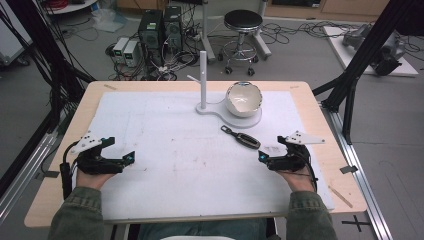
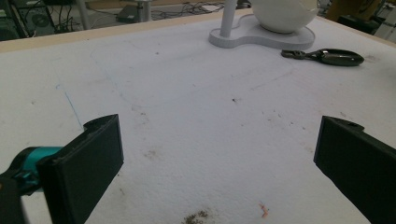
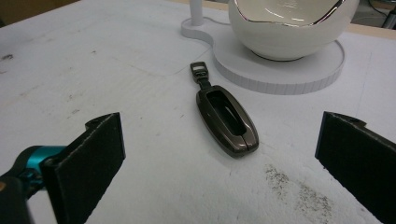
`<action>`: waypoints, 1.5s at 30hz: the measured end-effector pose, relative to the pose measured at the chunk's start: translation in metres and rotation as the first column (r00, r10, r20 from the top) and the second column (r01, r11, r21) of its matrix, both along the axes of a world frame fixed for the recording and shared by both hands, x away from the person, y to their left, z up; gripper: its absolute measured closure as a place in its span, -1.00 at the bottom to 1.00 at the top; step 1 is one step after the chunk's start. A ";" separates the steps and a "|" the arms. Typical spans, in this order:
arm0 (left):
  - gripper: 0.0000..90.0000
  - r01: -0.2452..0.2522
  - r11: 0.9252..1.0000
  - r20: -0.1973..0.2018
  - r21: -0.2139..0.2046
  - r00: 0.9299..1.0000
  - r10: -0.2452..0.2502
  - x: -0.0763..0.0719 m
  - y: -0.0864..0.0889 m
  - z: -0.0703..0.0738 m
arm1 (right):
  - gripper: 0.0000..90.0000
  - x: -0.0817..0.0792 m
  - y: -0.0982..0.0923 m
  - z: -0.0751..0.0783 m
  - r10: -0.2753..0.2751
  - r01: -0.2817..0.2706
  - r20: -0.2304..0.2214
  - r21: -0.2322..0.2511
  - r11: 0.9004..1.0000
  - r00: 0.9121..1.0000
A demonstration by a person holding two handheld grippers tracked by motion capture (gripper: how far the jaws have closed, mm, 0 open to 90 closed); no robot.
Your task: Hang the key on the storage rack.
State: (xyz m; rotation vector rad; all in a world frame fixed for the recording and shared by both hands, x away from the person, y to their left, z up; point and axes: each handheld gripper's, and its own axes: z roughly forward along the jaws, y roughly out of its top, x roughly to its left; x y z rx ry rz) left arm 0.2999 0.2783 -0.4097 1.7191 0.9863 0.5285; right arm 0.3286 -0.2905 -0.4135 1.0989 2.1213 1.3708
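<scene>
A dark metallic key fob lies flat on the white mat, just in front of a white stand. That stand carries an upright post and a white bowl with a shiny rim. My right gripper is open, low over the mat, a short way in front of the fob. At the left of the mat my left gripper is open too, with bare mat between its jaws.
The white mat covers most of a wooden table. Behind the table stand a black stool, computer boxes and loose cables. Black frame legs rise at the right and left.
</scene>
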 end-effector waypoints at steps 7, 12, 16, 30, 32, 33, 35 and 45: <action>-0.96 0.008 1.000 0.000 0.003 1.000 -0.008 0.000 -0.001 0.000 | -0.99 0.000 0.001 -0.001 0.003 -0.003 0.001 -0.013 1.000 1.000; -0.96 0.008 1.000 0.001 0.006 1.000 -0.008 0.000 -0.001 0.000 | -0.99 0.000 0.000 0.000 -0.004 0.004 -0.004 -0.013 1.000 1.000; -0.96 0.011 1.000 -0.001 0.007 1.000 -0.011 0.000 -0.001 -0.001 | -0.99 -0.001 0.001 0.000 -0.009 0.009 -0.006 -0.020 1.000 1.000; -0.96 0.008 0.999 0.001 0.036 1.000 -0.008 0.001 -0.004 -0.002 | -0.99 0.003 0.004 -0.001 -0.012 0.011 -0.020 -0.060 0.998 1.000; -0.96 0.011 0.999 0.000 0.038 1.000 -0.011 0.001 -0.004 -0.002 | -0.99 0.004 0.005 0.000 -0.017 0.016 -0.018 -0.059 0.998 1.000; -0.96 0.011 0.999 -0.001 0.039 1.000 -0.011 0.001 -0.005 -0.002 | -0.99 0.005 0.005 0.001 -0.018 0.017 -0.018 -0.060 0.998 1.000; -0.96 0.011 0.999 0.000 0.044 1.000 -0.011 0.000 -0.005 -0.002 | -0.99 0.008 0.006 0.003 -0.020 0.019 -0.022 -0.052 0.998 1.000; -0.96 -0.012 0.999 0.013 0.045 1.000 0.012 -0.002 -0.003 0.000 | -0.99 0.012 0.013 0.013 -0.006 0.004 -0.034 -0.065 0.998 0.999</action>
